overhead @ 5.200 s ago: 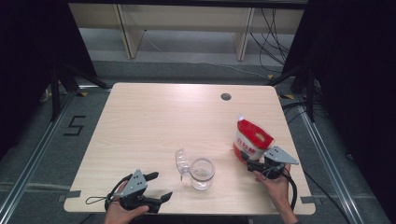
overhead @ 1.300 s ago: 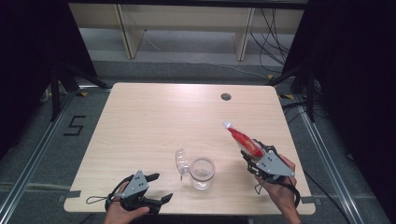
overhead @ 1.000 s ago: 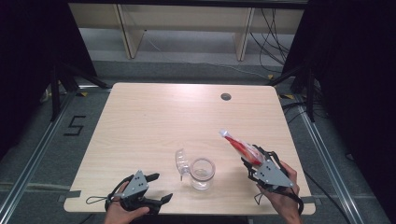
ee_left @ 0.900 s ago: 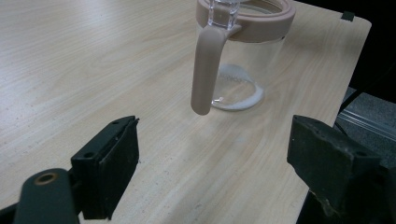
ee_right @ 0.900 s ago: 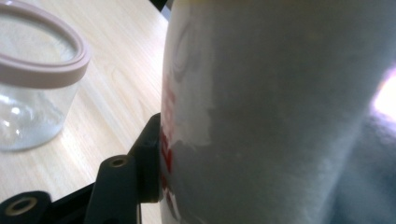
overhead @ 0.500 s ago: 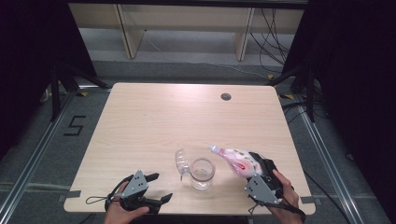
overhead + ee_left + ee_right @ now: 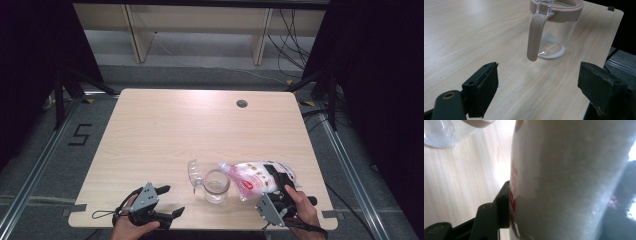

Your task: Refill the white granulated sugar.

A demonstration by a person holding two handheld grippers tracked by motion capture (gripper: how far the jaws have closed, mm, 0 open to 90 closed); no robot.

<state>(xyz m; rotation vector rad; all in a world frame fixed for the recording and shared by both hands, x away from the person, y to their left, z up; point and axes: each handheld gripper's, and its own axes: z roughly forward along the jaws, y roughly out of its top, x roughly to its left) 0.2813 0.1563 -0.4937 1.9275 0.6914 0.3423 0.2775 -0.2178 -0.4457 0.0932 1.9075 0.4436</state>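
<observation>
The soft, crinkly bag (image 7: 252,177) of white grains, tipped over the glass jar (image 7: 216,186) at lower middle, is squeezed at its fat middle by the right tool (image 7: 274,176), while the left tool (image 7: 167,200) is left open.

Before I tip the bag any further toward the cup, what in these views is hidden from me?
- Bag mouth: too small in the high view to tell if it is open.
- Right gripper: its far finger is hidden behind the bag in the right gripper view.
- Cup rim: cut off by the top edge in the left gripper view.
- Bag's print: too blurred to read.
</observation>
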